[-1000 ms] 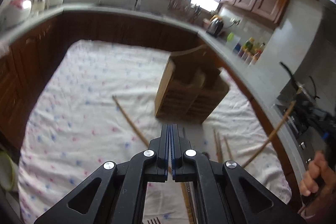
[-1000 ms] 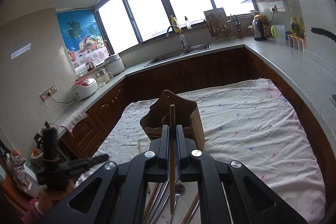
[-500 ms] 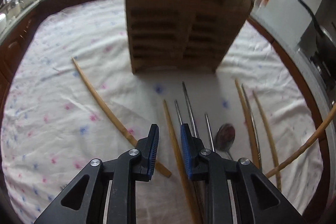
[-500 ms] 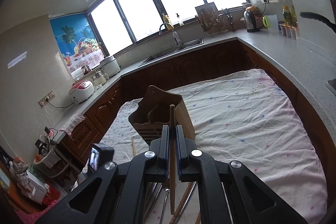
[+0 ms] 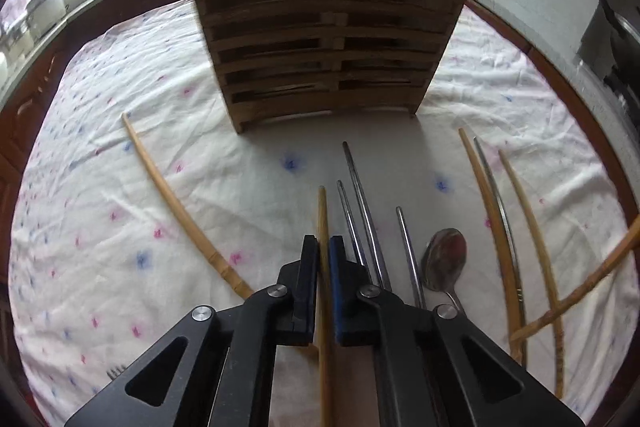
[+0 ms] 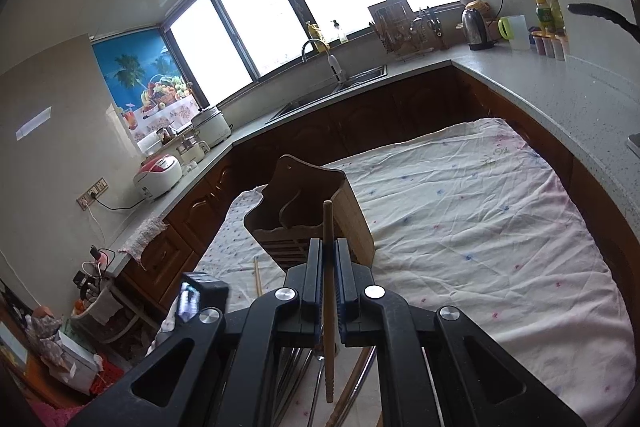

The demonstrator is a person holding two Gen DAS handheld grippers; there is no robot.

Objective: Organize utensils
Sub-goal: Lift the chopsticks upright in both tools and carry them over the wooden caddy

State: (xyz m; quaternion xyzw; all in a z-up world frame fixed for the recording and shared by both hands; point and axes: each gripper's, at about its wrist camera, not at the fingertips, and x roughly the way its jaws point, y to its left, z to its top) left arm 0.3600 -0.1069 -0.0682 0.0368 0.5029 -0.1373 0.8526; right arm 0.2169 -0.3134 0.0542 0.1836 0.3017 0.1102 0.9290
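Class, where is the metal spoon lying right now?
Left wrist view: the metal spoon lies on the cloth, right of the metal chopsticks.

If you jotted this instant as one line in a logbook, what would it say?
left gripper: shut on wooden chopstick lying on cloth | right gripper: shut on raised chopstick | holder: ahead

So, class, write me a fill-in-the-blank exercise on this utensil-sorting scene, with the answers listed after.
1. Each tongs is shut on a wooden ____.
2. The metal spoon lies on the ____ cloth.
3. The slatted holder is made of ____.
4. The right tongs hold their stick pointing toward the ____.

Missing words: chopstick; floral; wood; holder
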